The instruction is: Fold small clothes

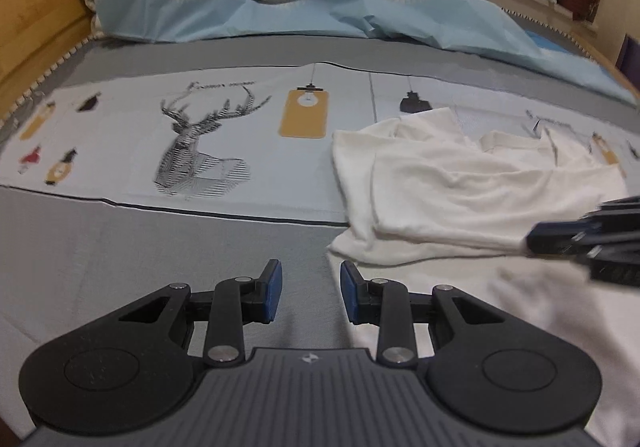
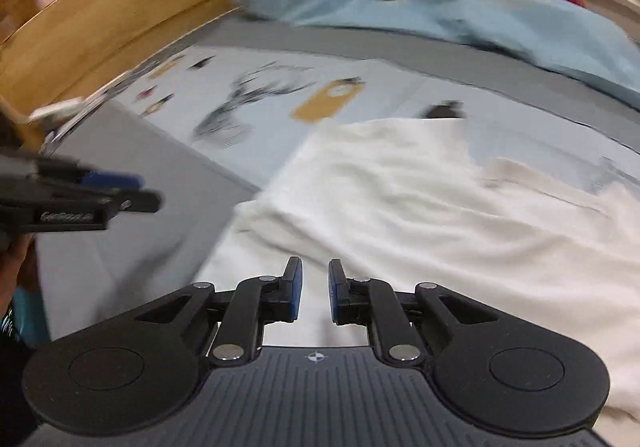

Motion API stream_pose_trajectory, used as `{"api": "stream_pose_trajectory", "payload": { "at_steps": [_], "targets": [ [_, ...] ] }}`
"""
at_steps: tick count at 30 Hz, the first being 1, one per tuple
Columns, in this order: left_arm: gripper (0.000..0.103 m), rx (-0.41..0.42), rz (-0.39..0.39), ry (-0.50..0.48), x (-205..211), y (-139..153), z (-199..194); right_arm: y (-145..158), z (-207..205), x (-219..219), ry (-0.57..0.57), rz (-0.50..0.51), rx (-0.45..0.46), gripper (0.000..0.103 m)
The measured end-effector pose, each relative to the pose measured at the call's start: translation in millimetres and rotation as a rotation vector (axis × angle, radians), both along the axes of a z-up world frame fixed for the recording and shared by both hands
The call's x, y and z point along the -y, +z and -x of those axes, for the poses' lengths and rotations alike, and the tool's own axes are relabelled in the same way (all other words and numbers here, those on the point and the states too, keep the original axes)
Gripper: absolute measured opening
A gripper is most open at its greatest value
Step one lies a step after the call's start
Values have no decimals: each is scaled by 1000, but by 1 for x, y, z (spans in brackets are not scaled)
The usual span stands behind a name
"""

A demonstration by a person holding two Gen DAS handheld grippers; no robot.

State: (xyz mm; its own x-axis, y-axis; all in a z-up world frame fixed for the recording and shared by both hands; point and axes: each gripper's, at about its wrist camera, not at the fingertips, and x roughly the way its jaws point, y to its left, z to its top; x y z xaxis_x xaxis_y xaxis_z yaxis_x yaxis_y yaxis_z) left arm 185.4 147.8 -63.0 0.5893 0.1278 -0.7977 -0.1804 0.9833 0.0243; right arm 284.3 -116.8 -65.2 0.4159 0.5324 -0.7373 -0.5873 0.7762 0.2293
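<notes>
A white garment (image 1: 460, 187) is lying rumpled on a grey bedspread (image 1: 120, 247) with a deer print.
Left gripper (image 1: 311, 293) and right gripper (image 2: 315, 289) are hovering part-open, gripping nothing; wooden headboard (image 1: 28, 27) is bordering the bed.

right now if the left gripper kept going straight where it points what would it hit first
Probably the grey bedspread: the open left gripper has only that between its fingers, with the white garment's edge just to the right. Depth is uncertain.

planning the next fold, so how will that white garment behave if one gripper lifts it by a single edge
The white garment will probably hang limp and floppy: it already lies in soft wrinkles and overlapping folds on the bed cover. It looks thin, so likely light. Lifted at one edge, the rest may drag and bunch rather than follow flat.
</notes>
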Motion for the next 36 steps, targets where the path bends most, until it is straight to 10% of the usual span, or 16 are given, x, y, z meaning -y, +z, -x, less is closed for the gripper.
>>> {"api": "stream_pose_trajectory", "payload": {
  "at_steps": [7,14,19,22,26,32,36],
  "targets": [
    [33,22,248,9,-8,-19,-42,62,-6,145,-634,-73,-28,19],
    [33,25,271,15,-7,-53,-83,43,30,264,-1085,-168,-36,33],
    [33,-33,244,-20,-1,-74,-99,15,16,283,-1097,-149,-69,33],
    [2,-33,211,-45,3,-71,-101,-14,7,288,-1081,-306,-228,33],
    [2,119,191,-31,-2,-34,-88,-39,2,278,-1130,-371,-336,34],
    [5,-29,208,-28,-8,-51,-87,-65,-7,267,-1183,-420,-418,34],
    [13,32,165,6,-12,-41,-81,-73,-9,270,-1193,-439,-414,33]
  ]
}}
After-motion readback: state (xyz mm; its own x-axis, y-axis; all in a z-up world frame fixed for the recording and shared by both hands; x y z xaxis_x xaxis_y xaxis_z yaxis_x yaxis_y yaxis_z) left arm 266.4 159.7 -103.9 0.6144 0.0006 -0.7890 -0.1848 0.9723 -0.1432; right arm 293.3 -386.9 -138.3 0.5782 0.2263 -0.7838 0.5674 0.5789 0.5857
